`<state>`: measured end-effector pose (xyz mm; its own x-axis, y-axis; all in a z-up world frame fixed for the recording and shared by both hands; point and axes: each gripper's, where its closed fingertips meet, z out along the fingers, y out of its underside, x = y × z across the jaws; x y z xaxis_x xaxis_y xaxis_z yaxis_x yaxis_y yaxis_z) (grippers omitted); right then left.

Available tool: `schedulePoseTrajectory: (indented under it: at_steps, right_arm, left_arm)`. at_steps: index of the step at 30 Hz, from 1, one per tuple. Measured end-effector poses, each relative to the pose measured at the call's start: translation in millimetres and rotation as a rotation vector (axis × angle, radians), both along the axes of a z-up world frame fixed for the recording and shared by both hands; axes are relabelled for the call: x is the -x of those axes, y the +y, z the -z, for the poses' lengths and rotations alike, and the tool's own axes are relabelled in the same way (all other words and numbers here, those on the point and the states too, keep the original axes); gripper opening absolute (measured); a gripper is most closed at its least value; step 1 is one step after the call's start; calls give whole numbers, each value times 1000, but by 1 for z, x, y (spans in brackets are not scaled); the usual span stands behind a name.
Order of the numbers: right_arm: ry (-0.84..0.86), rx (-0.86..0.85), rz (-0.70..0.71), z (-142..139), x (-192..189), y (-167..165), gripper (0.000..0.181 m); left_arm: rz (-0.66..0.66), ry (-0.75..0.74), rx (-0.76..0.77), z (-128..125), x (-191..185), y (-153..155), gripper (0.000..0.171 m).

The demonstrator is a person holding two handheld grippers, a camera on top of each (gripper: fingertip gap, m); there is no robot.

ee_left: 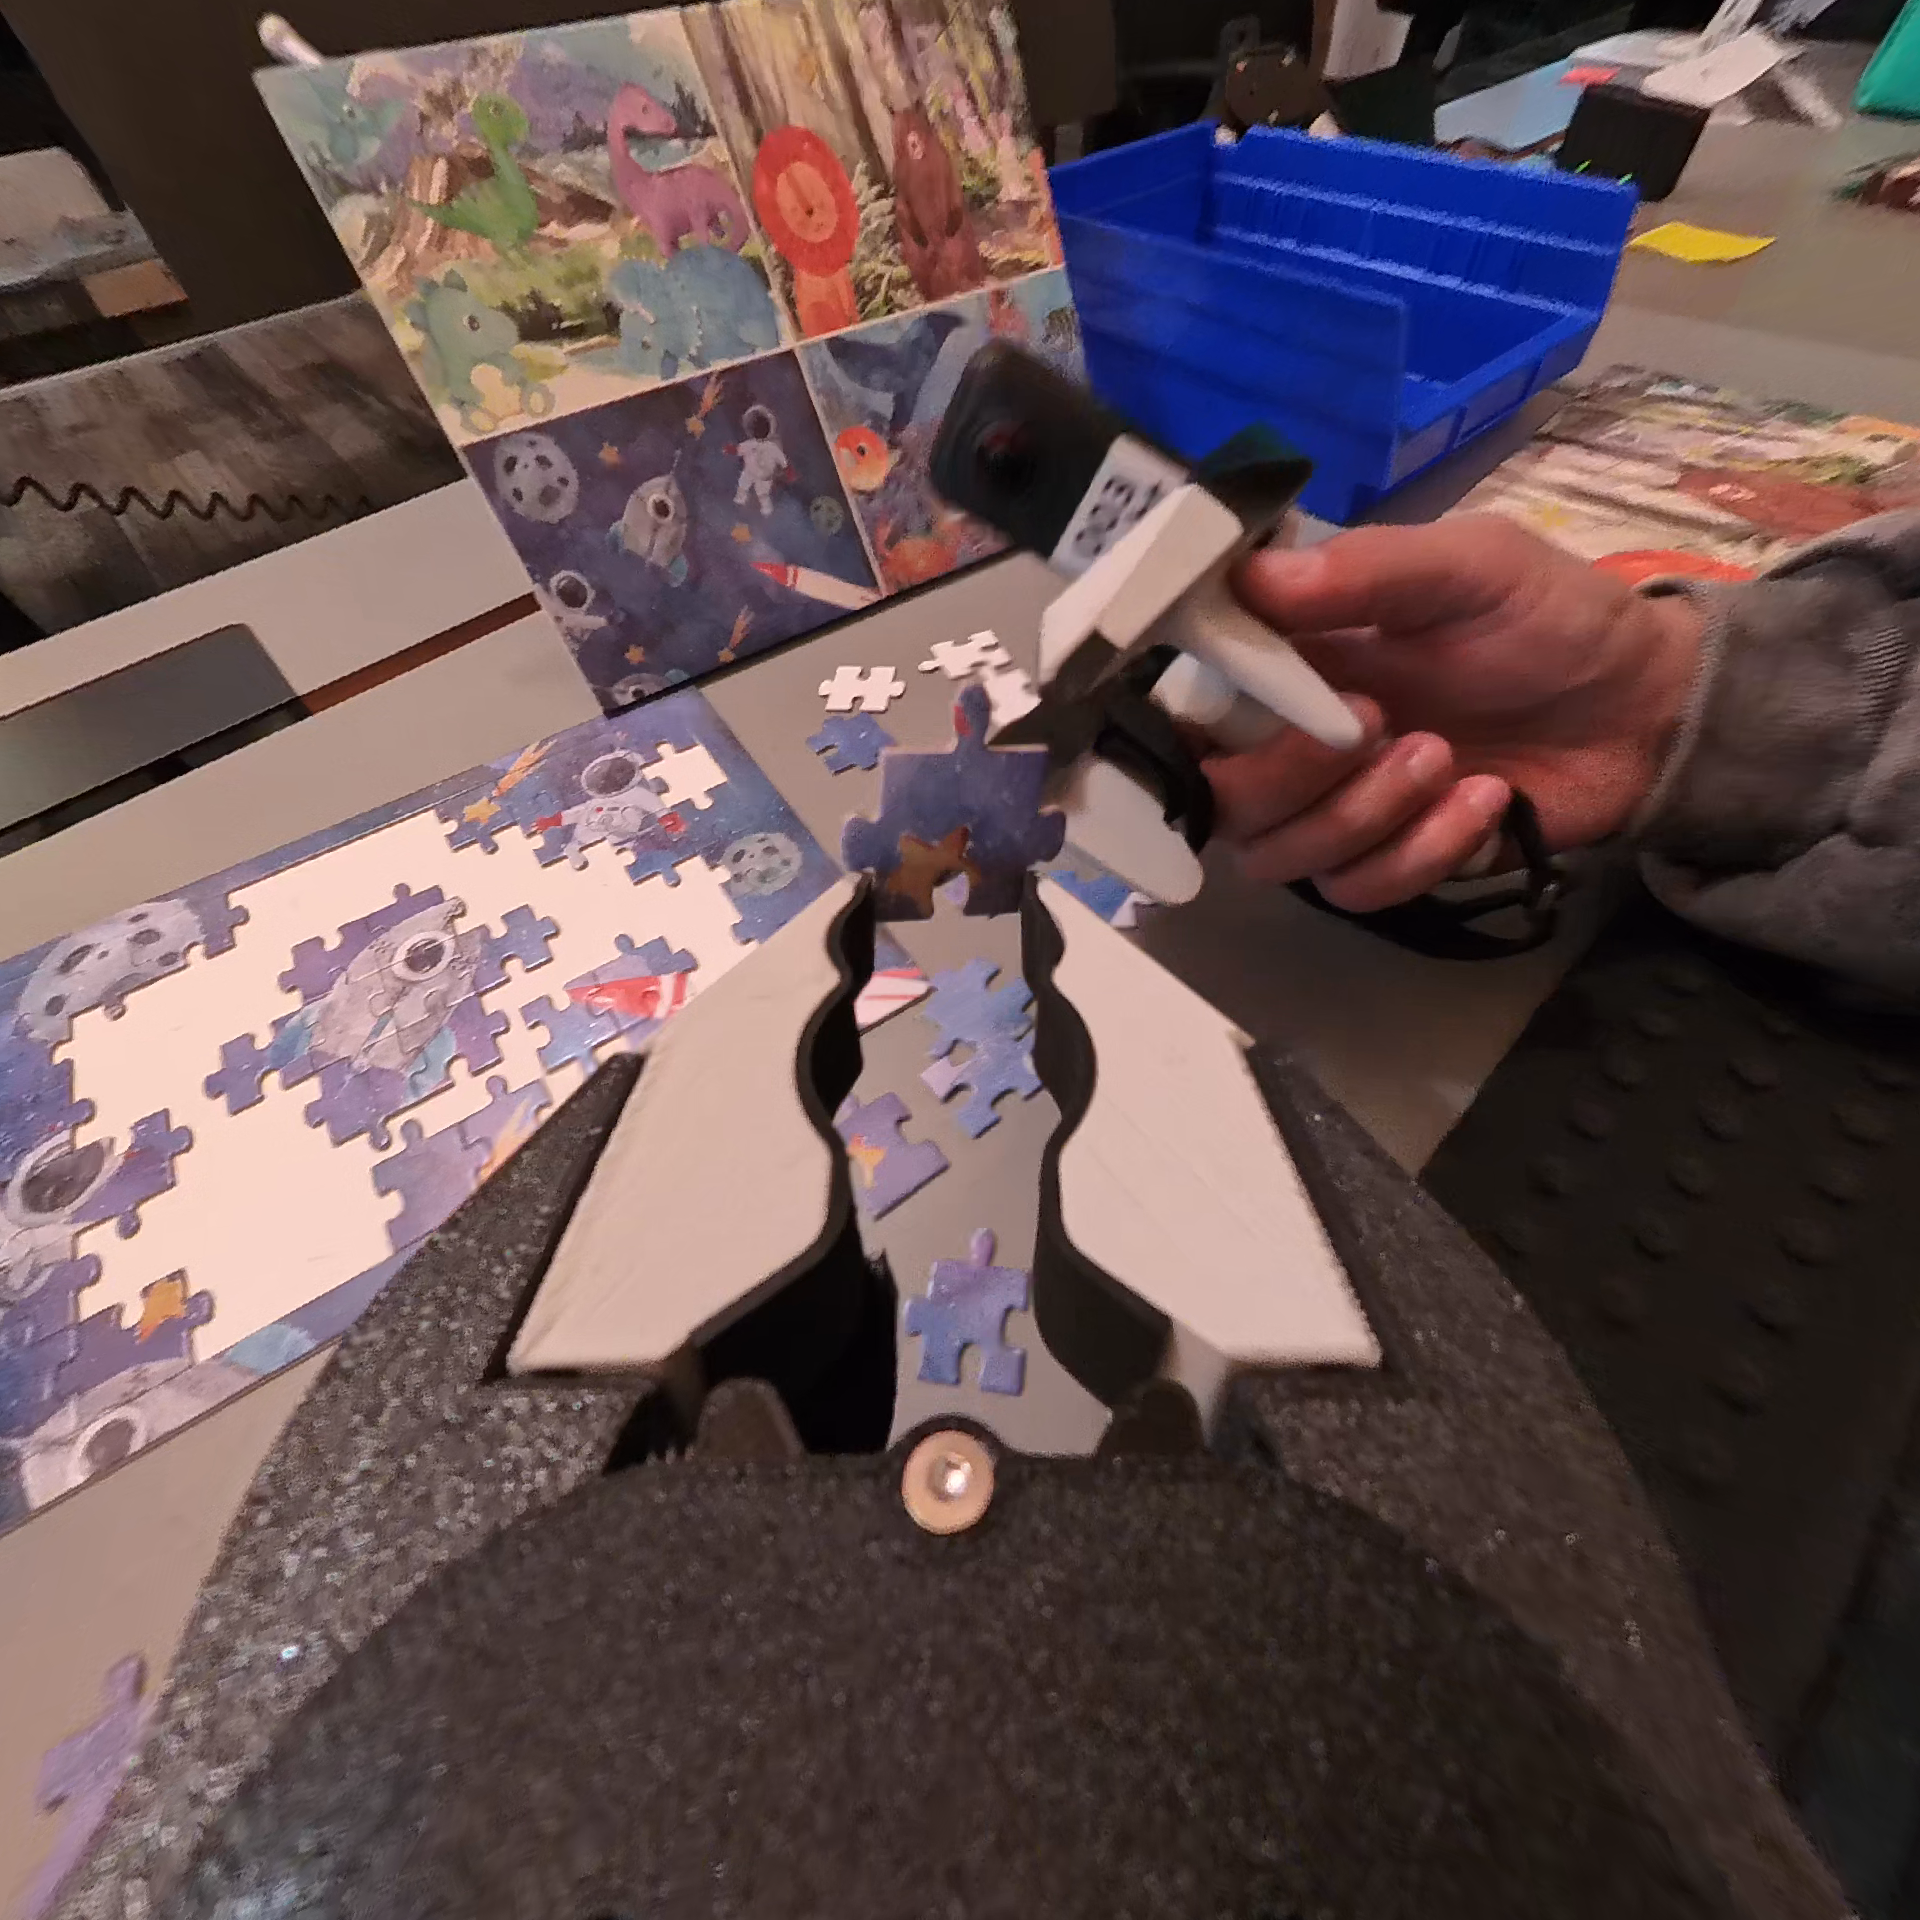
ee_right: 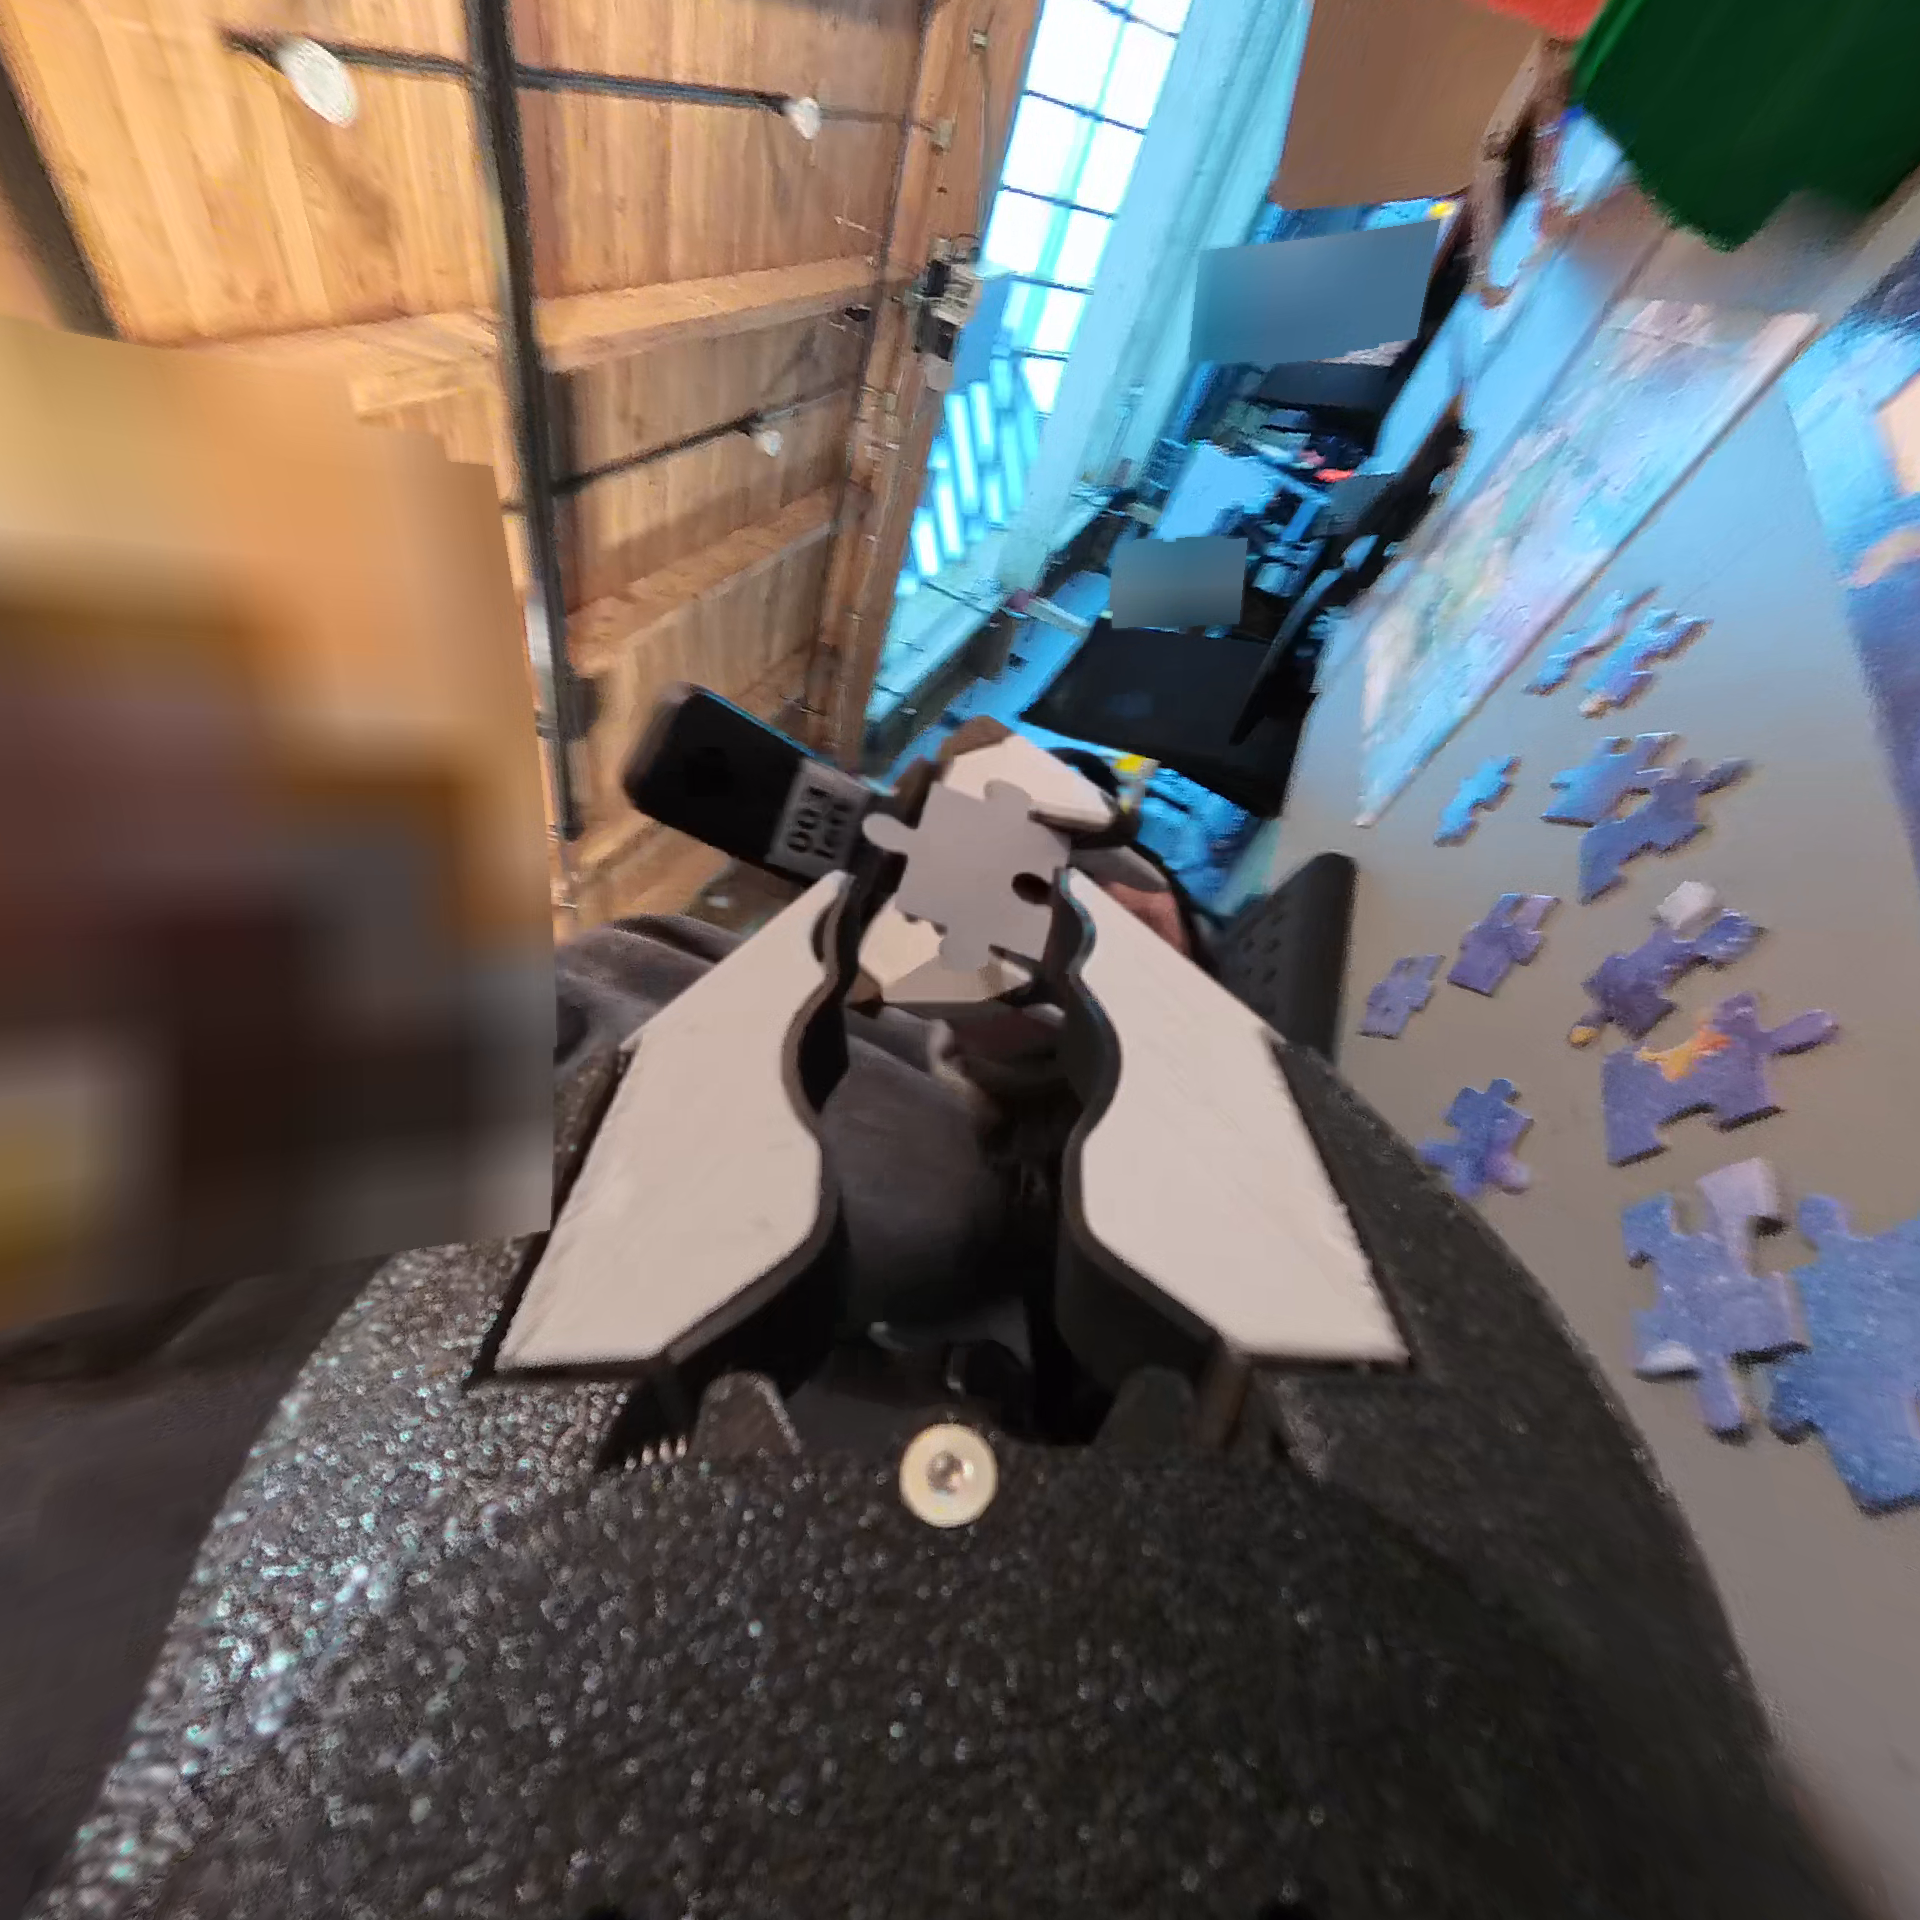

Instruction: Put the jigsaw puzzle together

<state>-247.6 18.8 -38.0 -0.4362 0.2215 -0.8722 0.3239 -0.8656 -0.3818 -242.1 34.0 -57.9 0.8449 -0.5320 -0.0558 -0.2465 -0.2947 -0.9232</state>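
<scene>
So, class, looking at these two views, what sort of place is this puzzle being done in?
Probably a workshop or lab-style workspace, not a home: a grey worktable, a blue plastic parts bin, and a timber-plank wall with track lights beside cluttered desks.

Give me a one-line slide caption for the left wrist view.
Right gripper holds a blue puzzle piece up at the open left gripper, above the half-finished space puzzle.
</scene>
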Motion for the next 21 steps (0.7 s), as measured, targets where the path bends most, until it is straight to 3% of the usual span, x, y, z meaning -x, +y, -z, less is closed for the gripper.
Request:
schedulePoseTrajectory:
  at_steps: [5,7,10,13,21]
  right_arm:
    - [-235,-477,235,37,8,19,33]
    - [-264,-602,260,40,7,20,23]
    - [-300,-654,255,46,8,18,21]
    - [-294,-653,236,47,7,15,4]
    - [-324,-613,221,53,6,17,2]
  left_arm:
    - [-50,98,68,26,14,7,28]
    - [-49,123,99,36,15,7,28]
    - [-40,161,125,48,12,8,28]
    - [-32,203,125,53,11,8,28]
    - [-17,227,114,54,11,6,28]
